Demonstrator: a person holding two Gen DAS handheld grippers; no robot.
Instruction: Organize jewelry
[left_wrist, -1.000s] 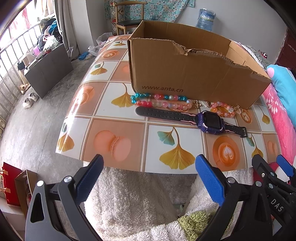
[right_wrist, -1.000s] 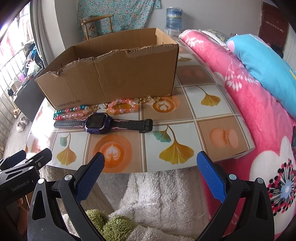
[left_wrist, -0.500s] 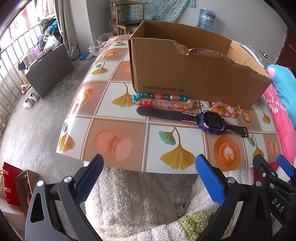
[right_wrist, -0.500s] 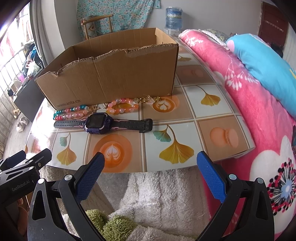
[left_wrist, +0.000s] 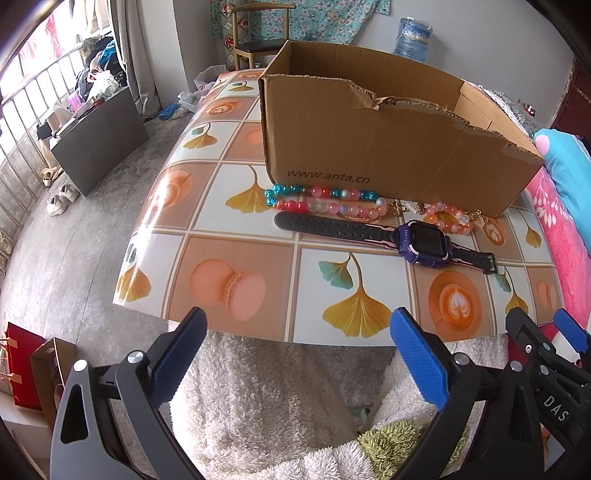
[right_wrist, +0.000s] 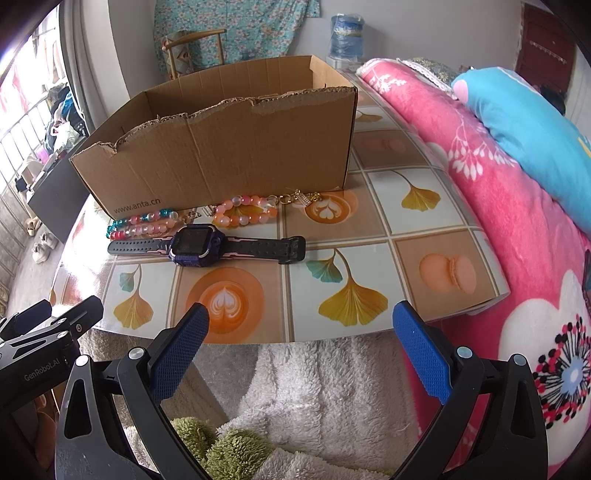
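A purple smartwatch with a black strap (left_wrist: 424, 242) (right_wrist: 195, 242) lies flat on the patterned table (left_wrist: 229, 229) (right_wrist: 436, 236). Behind it lie a teal, red and pink bead bracelet (left_wrist: 321, 201) (right_wrist: 142, 225) and a smaller pink and orange bead bracelet (left_wrist: 447, 218) (right_wrist: 245, 216), both against an open cardboard box (left_wrist: 388, 147) (right_wrist: 229, 155). My left gripper (left_wrist: 295, 354) and my right gripper (right_wrist: 297, 347) are open and empty, held side by side before the table's near edge.
A fluffy white and green cloth (left_wrist: 266, 406) (right_wrist: 314, 406) lies below the grippers. A pink flowered blanket (right_wrist: 517, 229) with a blue pillow (right_wrist: 532, 125) borders the table's right side. A dark cabinet (left_wrist: 99, 140), shoes and paper bags (left_wrist: 26, 365) are on the floor at left.
The left wrist view has crept slightly towards the table. The right gripper and the jewelry have not moved.
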